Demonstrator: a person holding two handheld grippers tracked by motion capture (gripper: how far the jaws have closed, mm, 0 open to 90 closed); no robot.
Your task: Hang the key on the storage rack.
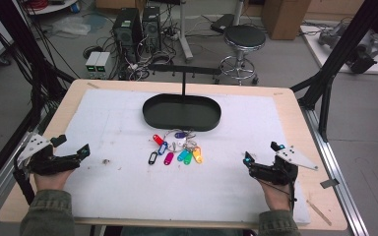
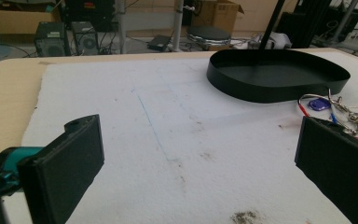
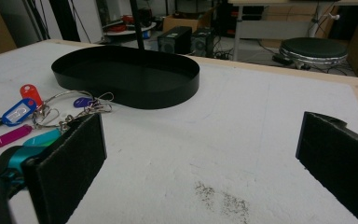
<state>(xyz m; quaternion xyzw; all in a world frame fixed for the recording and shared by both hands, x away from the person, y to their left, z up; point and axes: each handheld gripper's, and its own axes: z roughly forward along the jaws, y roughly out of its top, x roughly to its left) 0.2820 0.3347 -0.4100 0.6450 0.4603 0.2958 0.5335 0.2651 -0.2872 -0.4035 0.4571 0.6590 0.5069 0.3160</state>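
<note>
A bunch of coloured key tags (image 1: 174,148) on metal rings lies on the white mat just in front of a black oval tray (image 1: 182,126). A post rises from the tray to a black bar with hooks (image 1: 184,69). My left gripper (image 1: 73,145) rests at the mat's left edge, open and empty. My right gripper (image 1: 261,152) rests at the right, also open and empty. In the left gripper view the gripper (image 2: 200,177) faces bare mat, with the tray (image 2: 261,91) and tags (image 2: 335,108) at the far right. The right gripper view has the gripper (image 3: 200,172) wide apart, tags (image 3: 32,116) at left, tray (image 3: 158,98) beyond.
The white mat (image 1: 128,196) covers most of the wooden table (image 1: 320,128). A dirt speck (image 1: 107,161) lies near the left gripper, and a thin wooden stick (image 1: 320,212) lies at the front right. A stool (image 1: 243,42) and computer towers (image 1: 138,27) stand beyond the table.
</note>
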